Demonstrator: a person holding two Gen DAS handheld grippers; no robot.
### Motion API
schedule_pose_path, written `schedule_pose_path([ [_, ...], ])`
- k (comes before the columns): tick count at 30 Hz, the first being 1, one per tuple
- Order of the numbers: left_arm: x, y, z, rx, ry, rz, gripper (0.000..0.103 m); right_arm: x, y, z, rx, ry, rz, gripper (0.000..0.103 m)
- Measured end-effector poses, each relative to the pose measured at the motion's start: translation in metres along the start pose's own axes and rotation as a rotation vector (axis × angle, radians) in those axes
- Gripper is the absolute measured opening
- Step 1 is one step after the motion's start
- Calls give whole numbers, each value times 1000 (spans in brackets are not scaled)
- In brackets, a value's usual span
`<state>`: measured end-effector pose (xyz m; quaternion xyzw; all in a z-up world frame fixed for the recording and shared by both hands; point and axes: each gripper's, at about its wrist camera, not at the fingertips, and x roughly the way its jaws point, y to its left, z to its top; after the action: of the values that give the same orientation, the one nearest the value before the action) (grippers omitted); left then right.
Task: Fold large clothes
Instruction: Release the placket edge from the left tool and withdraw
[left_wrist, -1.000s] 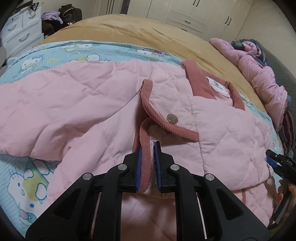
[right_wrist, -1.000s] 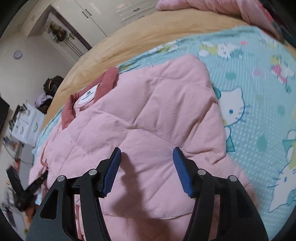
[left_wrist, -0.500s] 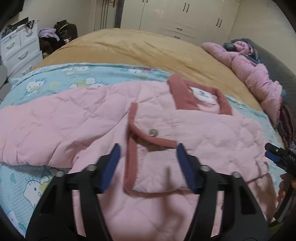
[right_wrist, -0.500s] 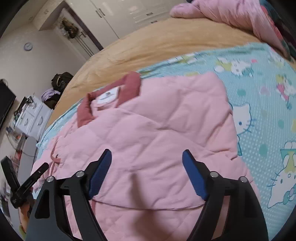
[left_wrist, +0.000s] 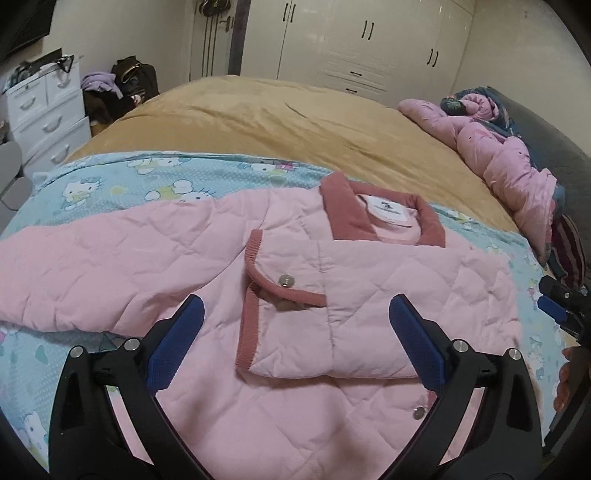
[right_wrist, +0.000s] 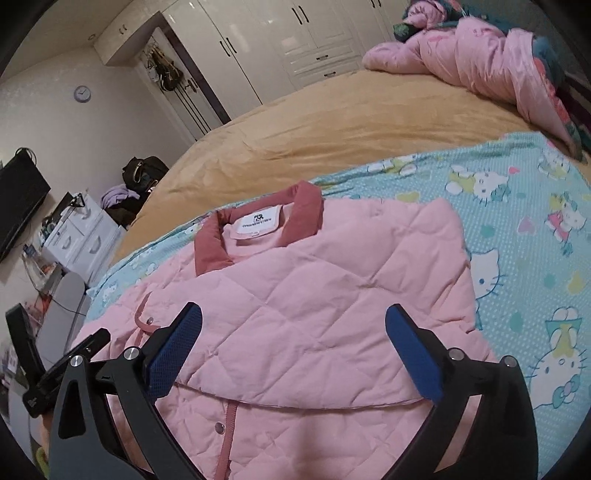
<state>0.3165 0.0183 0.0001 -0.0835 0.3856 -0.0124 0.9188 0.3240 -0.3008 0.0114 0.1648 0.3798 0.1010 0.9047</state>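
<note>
Nearest the left wrist camera, the left gripper (left_wrist: 295, 332) hangs just above the cloth with its blue-padded jaws spread wide and nothing between them. In its own view, the right gripper (right_wrist: 293, 345) stands the same way, wide apart and empty, over the folded right side of the garment. Under both lies the pink quilted jacket (left_wrist: 369, 295), spread on the Hello Kitty sheet (left_wrist: 110, 184) at the near part of the bed: its right sleeve is folded across the chest, the ribbed cuff (left_wrist: 255, 258) and a metal snap (left_wrist: 285, 280) facing up, while its left sleeve (left_wrist: 92, 266) stretches flat toward the left. The darker rose collar (left_wrist: 347, 210) with a white label (right_wrist: 258, 221) points away from the cameras. Past the sheet runs a tan bedspread (left_wrist: 277, 122), with a heap of pink padded clothing (left_wrist: 498, 155) at its right edge. Farthest back stand a white drawer unit (left_wrist: 44, 110) at left and white wardrobes (left_wrist: 351, 48) along the wall.
</note>
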Motion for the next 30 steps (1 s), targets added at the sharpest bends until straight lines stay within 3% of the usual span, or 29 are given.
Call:
schedule_pose_path([
  [13,-27,11,0,-73,-10,-26,94,-38,41,0,-110,-109,-9,99],
  [30,-59,73,10,-181,-73,62,94,-48,134,-23,-269,-153,73,99],
])
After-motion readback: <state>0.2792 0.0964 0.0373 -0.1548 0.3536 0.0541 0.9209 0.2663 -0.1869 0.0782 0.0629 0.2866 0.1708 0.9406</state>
